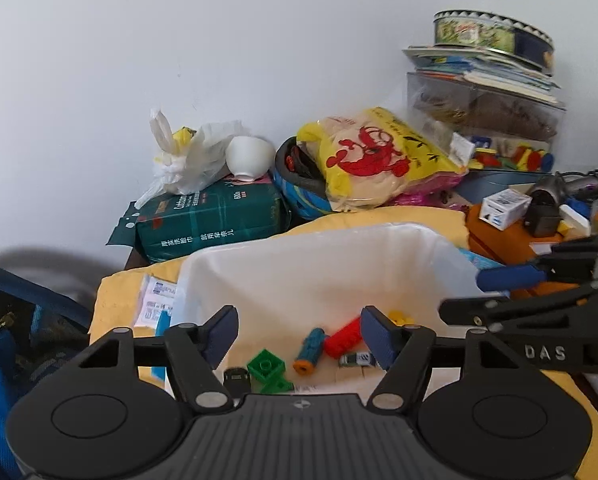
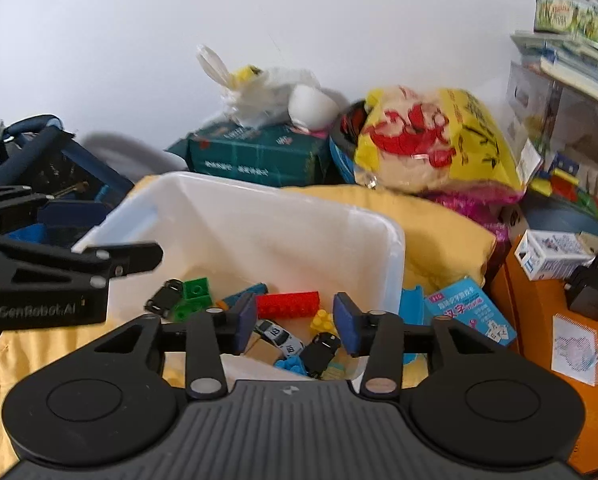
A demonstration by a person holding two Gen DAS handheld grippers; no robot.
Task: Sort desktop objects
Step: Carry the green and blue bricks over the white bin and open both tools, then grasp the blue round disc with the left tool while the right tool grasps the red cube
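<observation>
Left wrist: left gripper (image 1: 299, 336) above bin (image 1: 451, 256), agape.

Just beyond the right claw's dark-blue pads (image 2: 246, 322) lies a red brick (image 2: 288, 304) in the translucent white bin (image 2: 395, 248), with a green brick (image 2: 195, 289) to its left and a white-and-black toy car (image 2: 280, 337) nearer. Farther back sits a yellow bag (image 2: 439, 140) printed with a red figure, and a dark-green pack (image 2: 255, 152) lettered in white.
</observation>
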